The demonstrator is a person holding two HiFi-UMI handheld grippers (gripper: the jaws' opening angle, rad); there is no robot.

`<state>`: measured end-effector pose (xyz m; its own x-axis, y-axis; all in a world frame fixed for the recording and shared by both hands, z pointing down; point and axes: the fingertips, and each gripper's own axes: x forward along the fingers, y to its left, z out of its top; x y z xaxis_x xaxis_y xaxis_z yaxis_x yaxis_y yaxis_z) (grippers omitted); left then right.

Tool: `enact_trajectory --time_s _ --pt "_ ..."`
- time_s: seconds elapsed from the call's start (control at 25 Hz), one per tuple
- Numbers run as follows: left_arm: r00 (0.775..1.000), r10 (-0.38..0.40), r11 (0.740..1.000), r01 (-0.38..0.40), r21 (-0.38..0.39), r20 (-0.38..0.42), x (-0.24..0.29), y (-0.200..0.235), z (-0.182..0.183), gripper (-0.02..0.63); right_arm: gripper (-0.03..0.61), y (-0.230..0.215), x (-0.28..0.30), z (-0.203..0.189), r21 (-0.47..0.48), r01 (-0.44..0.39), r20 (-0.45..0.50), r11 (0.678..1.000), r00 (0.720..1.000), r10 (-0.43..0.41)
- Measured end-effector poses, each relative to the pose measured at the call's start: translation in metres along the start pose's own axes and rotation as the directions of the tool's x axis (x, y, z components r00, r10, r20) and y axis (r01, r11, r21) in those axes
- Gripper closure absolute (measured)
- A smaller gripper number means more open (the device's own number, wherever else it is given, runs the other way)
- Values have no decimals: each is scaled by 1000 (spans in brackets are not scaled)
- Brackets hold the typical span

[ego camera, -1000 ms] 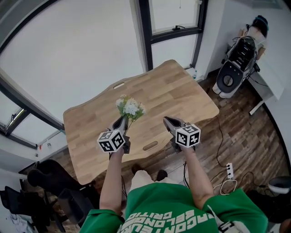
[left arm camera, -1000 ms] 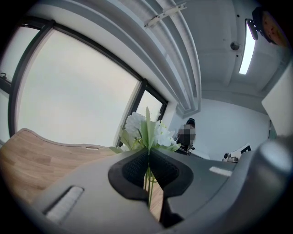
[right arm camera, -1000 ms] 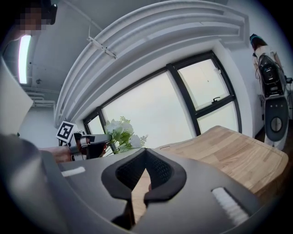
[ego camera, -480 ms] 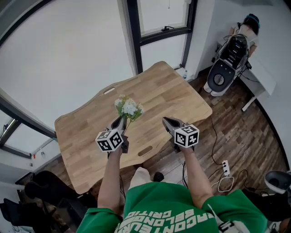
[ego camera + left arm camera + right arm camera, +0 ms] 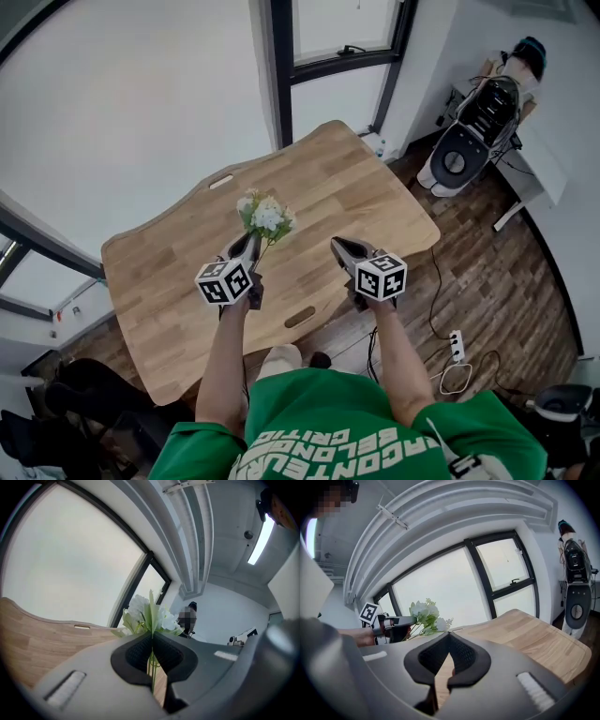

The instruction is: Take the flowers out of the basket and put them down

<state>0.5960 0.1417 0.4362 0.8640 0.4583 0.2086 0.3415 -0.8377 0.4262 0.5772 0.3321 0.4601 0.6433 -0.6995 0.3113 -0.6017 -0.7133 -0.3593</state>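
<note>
Bright, flat daylight pours in from the large windows (image 5: 440, 585) beyond the fingers (image 5: 136, 653); the glass is blown out to plain white, without detail. In the left gripper view a ceiling strip light (image 5: 261, 538) glows above and to the right of the fingers. The wooden counter (image 5: 356, 187) is evenly lit, with only faint, soft shadows. Every view bends like a fisheye, and both gripper views darken to black at the corners. The fingers closest to each lens are soft and out of focus; the flowers (image 5: 150, 616) just past them look sharper.

Left gripper (image 5: 248, 244), carrying the flowers (image 5: 265, 214), and right gripper (image 5: 338, 247) have advanced over the table (image 5: 361, 178).
</note>
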Motion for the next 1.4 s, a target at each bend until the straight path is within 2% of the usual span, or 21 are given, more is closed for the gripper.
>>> enact_trajectory --time_s 0.28,0.72,1.4 --pt "999 -3 999 2 -37 -35 20 42 -9 588 572 -3 46 -7 -3 2 -57 1000 998 -2" --pt "992 -14 995 1 -98 -128 50 93 -48 588 572 -14 98 -36 22 26 -157 999 987 -22" --pt "958 -82 986 38 -163 -273 109 131 -100 587 572 -43 144 -69 89 103 -254 991 964 -77"
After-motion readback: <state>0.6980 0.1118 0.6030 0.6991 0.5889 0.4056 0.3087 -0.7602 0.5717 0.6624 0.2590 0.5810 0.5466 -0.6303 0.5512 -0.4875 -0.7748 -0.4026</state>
